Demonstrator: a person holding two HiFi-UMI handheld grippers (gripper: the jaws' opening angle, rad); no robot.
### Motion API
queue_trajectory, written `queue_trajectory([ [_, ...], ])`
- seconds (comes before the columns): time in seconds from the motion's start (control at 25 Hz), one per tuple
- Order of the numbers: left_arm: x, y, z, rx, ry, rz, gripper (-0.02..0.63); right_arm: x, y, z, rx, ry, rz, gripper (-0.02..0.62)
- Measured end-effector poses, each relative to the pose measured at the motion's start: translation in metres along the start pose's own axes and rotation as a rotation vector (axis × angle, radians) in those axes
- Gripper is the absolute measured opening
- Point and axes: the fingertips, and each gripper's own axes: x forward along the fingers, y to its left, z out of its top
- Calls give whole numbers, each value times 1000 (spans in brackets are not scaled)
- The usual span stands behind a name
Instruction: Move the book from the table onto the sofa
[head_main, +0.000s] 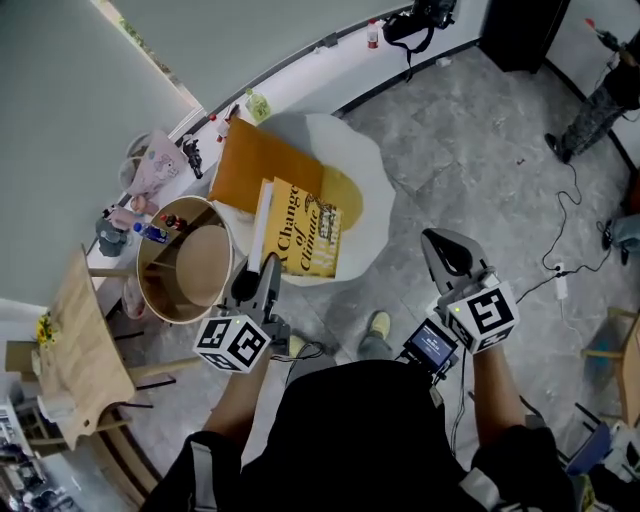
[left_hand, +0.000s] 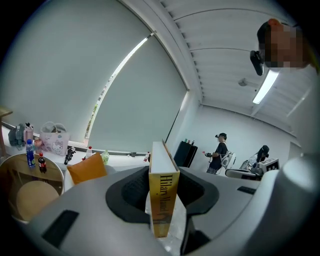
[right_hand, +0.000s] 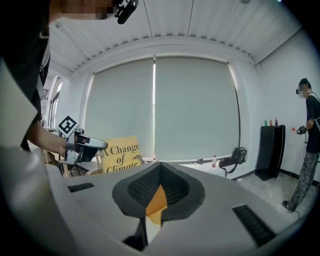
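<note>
- While you carry the book (head_main: 305, 228) in your left gripper (head_main: 268, 265), its jaws are clamped on the two covers. The left gripper view shows the yellow spine standing upright between the pads.
- You have the book off the round table (head_main: 160, 290), which stands just beside the sofa (head_main: 372, 165). It hangs over the sofa's near edge with its front cover turned up towards you. It looks held clear of the seat, though I cannot tell for certain that no corner touches.
- Your right gripper (head_main: 447, 250) is closed with nothing between its jaws. It sits off the sofa's near right side, above the floor and well apart from the book.
- An orange cushion (head_main: 255, 165) lies on the sofa's far left part. Bare white seat shows beside it, on the side nearer you.
- By my reading you are in the carrying step: the pick-up is done and the setting-down is not.
- Your next move calls for bringing the book further in over the sofa and tipping it flat. Lower it onto the bare seat beside the cushion before you loosen the left jaws.
- Because the sofa looks soft and rounded, a book left at its rim could slide to the floor. Aim for the middle of the seat and let go only once the book rests there.
</note>
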Motion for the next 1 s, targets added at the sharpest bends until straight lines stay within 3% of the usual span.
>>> queue_trajectory([
  [0.48,32,-28,-7,46,47,-21,150,-12,-35,-19,83,7,-40,6],
  [0.72,53,-15,-13,21,59,-33,150,2,-44,-11,74,21,-68,6],
  [1.0,82,19,-7,-14,41,-25,150,53,-49,-3,60,46,-24,6],
])
